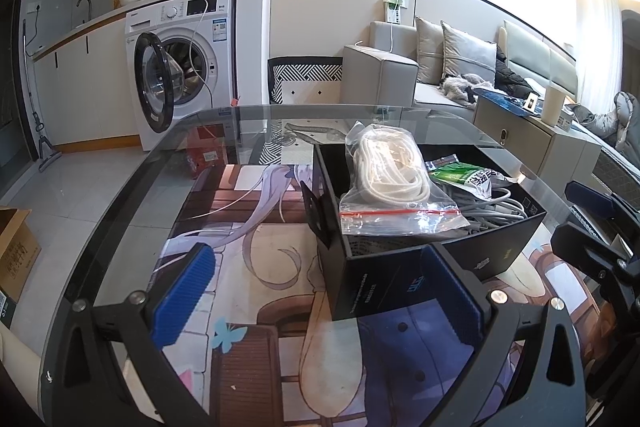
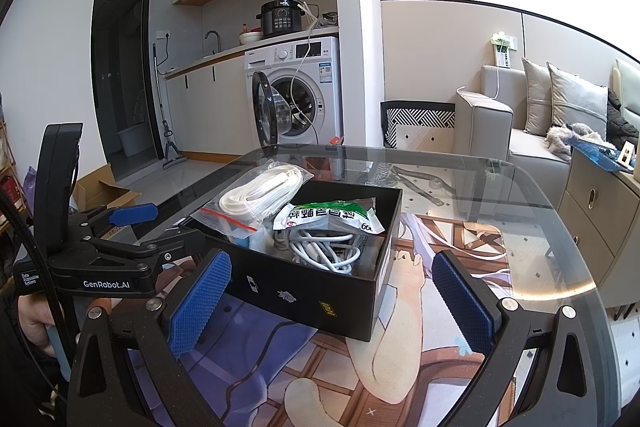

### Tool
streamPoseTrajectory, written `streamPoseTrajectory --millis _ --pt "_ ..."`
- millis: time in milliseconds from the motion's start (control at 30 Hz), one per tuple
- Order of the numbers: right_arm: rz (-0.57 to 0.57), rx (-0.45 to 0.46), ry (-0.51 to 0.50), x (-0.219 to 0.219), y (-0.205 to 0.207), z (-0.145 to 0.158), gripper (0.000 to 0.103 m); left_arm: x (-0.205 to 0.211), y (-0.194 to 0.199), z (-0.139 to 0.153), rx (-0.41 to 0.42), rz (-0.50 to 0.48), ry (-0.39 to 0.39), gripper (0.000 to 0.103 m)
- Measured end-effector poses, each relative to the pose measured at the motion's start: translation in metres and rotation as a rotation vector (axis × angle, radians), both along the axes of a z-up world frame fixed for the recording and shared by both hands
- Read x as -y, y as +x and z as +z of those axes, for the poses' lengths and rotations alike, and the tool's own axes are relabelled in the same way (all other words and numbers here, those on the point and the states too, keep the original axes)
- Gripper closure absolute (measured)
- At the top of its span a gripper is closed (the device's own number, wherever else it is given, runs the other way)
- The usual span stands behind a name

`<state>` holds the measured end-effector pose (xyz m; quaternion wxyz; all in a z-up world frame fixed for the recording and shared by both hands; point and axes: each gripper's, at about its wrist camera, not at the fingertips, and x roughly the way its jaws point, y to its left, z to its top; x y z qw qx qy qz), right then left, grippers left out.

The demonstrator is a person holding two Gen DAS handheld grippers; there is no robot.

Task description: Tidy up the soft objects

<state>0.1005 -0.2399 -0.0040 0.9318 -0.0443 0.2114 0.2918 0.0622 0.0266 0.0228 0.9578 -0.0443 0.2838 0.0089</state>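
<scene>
A black box (image 1: pixel 404 287) (image 2: pixel 304 291) stands on the glass table. In it lie a clear zip bag of white cord (image 1: pixel 388 179) (image 2: pixel 256 195), a green and white packet (image 1: pixel 468 179) (image 2: pixel 328 217) and loose white cables (image 2: pixel 324 247) (image 1: pixel 496 211). My left gripper (image 1: pixel 320 291) is open and empty, just in front of the box's near corner. My right gripper (image 2: pixel 332 299) is open and empty, with the box's near wall between its blue pads. The left gripper also shows at the left of the right wrist view (image 2: pixel 152 227), and the right gripper at the right edge of the left wrist view (image 1: pixel 592 219).
The round glass table (image 2: pixel 540 211) lies over a printed anime mat (image 1: pixel 248 267). A washing machine (image 1: pixel 188 67) with its door open stands behind. A grey sofa (image 1: pixel 440 75) and a cabinet (image 2: pixel 600 203) are to the right. A cardboard box (image 1: pixel 16 247) sits on the floor at left.
</scene>
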Motion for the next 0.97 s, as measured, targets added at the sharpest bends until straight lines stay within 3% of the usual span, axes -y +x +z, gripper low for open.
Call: streamPoseTrajectory --millis 967 --pt "0.001 0.002 -0.001 -0.0001 -0.0001 -0.0008 0.001 -0.0005 -0.0018 -0.0009 0.015 0.001 0.001 0.000"
